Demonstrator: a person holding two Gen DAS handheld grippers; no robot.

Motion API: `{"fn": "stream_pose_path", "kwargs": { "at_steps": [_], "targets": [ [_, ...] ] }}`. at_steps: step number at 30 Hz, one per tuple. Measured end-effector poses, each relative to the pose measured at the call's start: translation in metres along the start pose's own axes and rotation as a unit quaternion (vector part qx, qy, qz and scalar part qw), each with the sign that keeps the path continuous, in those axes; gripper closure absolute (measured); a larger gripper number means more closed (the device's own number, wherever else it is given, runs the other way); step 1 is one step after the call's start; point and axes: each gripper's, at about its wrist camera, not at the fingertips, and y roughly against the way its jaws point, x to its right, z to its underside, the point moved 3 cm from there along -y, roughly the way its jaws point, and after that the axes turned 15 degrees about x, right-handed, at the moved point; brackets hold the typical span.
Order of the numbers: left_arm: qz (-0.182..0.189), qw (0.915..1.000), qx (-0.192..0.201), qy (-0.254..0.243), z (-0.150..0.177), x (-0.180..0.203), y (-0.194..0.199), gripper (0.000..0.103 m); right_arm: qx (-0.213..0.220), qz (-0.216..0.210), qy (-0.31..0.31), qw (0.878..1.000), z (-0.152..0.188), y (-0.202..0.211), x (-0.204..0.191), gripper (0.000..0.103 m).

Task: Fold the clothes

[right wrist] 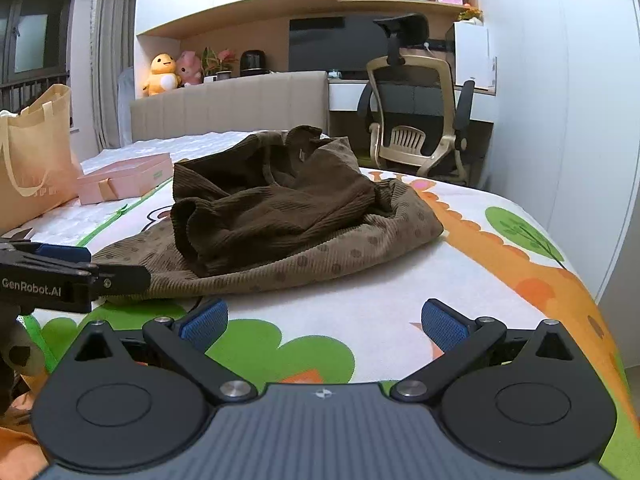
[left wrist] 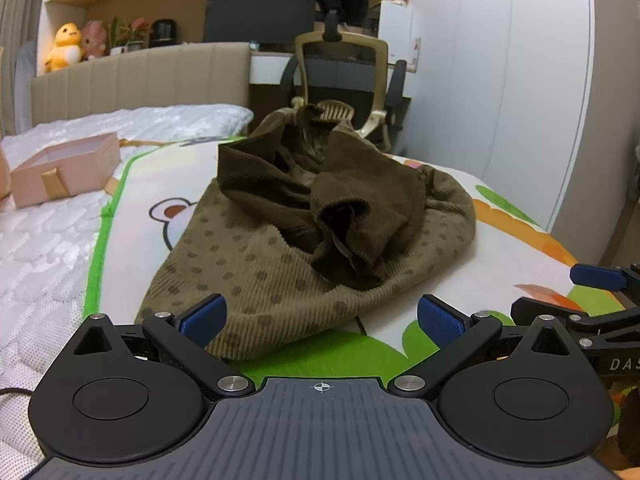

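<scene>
A crumpled brown corduroy garment (left wrist: 312,216) with a lighter dotted part lies in a heap on the cartoon-print mat (left wrist: 400,332) on the bed; it also shows in the right wrist view (right wrist: 280,216). My left gripper (left wrist: 322,316) is open and empty, its fingers straddling the garment's near hem. My right gripper (right wrist: 324,320) is open and empty over bare mat (right wrist: 360,312), short of the garment and to its right. The right gripper's side shows at the right edge of the left wrist view (left wrist: 592,300); the left gripper shows at the left of the right wrist view (right wrist: 60,272).
A pink open gift box (left wrist: 64,168) sits on the white quilt to the left, and a beige tote bag (right wrist: 32,156) stands beyond it. An office chair (right wrist: 416,116) and desk stand behind the bed. The bed's edge drops off at the right (right wrist: 580,280).
</scene>
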Motion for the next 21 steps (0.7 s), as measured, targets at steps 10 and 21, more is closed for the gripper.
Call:
{"fn": "stream_pose_path", "kwargs": {
  "at_steps": [10,21],
  "targets": [
    [-0.002,0.9995,-0.029,-0.010,0.0053,0.0014,-0.0026,0.000,-0.028,0.006,-0.037,0.999,0.0049,-0.0047,0.0053,0.000],
    [-0.003,0.9994,-0.032,-0.010,0.0066,0.0029,-0.0037,0.000,-0.032,0.005,-0.028,0.999,0.0056,-0.0057,0.0031,0.000]
  ]
}}
